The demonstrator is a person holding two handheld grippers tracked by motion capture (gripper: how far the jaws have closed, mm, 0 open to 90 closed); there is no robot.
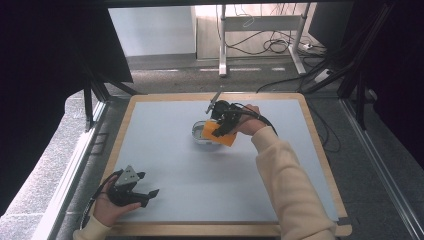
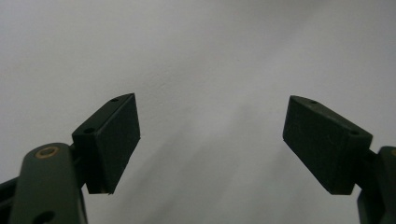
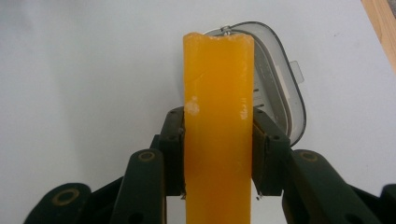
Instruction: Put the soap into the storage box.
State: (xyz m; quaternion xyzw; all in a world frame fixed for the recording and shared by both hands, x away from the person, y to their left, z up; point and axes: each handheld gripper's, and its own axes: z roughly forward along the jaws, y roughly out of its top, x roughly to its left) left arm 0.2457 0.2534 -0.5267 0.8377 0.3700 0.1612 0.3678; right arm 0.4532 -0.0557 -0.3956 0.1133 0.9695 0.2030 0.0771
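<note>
My right jaws are clamped on both flat sides of an orange bar [image 3: 218, 116], pads pressing it; my left jaws stand wide apart with nothing but bare mat between them. In the high view my right gripper [image 1: 223, 121] holds the bar tilted over the near right rim of a small grey dish [image 1: 200, 134], which sits a little beyond the middle of the grey mat [image 1: 180, 170]. From the right gripper view the bar's far end overlaps the dish [image 3: 285, 93]; whether it touches the rim I cannot tell. My left gripper [image 1: 134, 187] rests at the near left corner of the mat, just inside the wooden edge [image 1: 117, 145] of the table, well apart from the dish. Between my two grippers the mat lies open, and there is free mat to the left, right and far side of the dish before the wooden border.
</note>
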